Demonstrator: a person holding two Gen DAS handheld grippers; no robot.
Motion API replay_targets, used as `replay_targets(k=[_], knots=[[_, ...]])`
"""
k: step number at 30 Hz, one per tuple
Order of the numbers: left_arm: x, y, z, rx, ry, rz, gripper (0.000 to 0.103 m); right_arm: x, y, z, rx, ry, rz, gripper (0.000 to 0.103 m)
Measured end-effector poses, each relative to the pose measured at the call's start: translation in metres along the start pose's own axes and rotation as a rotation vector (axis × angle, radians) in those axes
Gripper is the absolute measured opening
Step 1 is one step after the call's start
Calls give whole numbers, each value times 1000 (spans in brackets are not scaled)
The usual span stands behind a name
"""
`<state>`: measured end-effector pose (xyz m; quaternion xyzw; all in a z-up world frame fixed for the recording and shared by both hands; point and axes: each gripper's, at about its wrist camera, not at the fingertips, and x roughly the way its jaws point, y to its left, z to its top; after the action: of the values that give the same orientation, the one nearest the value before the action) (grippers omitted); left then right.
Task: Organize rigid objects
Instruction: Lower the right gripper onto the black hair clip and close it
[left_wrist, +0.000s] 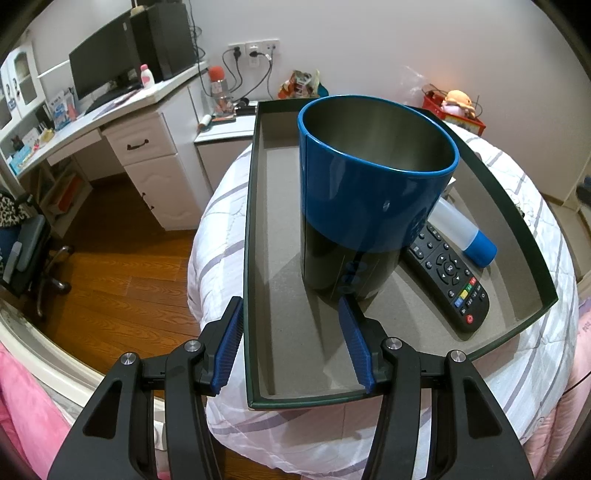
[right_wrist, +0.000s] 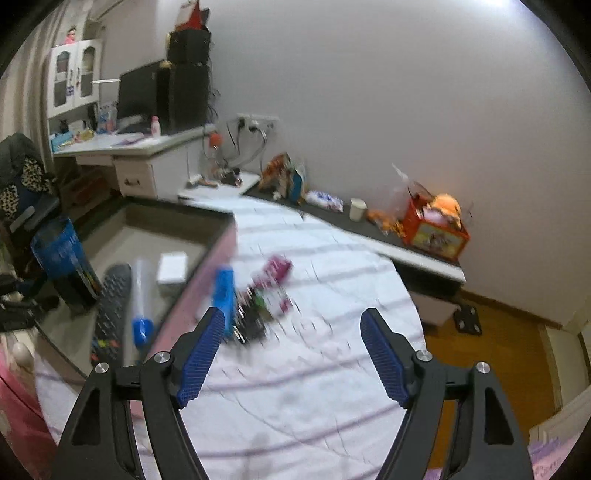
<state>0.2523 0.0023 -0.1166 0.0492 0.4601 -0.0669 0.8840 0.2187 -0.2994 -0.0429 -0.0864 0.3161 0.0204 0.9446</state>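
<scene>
Inside the box (left_wrist: 258, 229) on the bed (right_wrist: 325, 266), a blue tin (left_wrist: 369, 192) stands upright; left tool (left_wrist: 291, 343) and right tool (right_wrist: 291, 354) both spread apart, holding nothing.

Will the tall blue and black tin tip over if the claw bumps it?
Probably: the tall blue and black metal tin stands upright, empty and narrow-based. It looks stiff and glossy, so likely slippery. The open left claw isn't holding it.

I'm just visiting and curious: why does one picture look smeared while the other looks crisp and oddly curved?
Right wrist view: motion blur smears the items on the bed. Left wrist view: sharp, the blue tin shows soft glare, and fisheye distortion bends the box edges.
</scene>
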Motion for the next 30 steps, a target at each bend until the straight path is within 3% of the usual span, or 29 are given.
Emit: replay_targets(k=[14, 28, 30], knots=[[0, 1, 0, 1, -1, 0, 53, 51, 23, -34, -55, 90, 135, 77], [-3, 1, -1, 7, 0, 11, 53, 80, 19, -35, 40, 139, 203, 54], [-3, 0, -1, 7, 0, 11, 53, 82, 19, -34, 43, 141, 202, 45]])
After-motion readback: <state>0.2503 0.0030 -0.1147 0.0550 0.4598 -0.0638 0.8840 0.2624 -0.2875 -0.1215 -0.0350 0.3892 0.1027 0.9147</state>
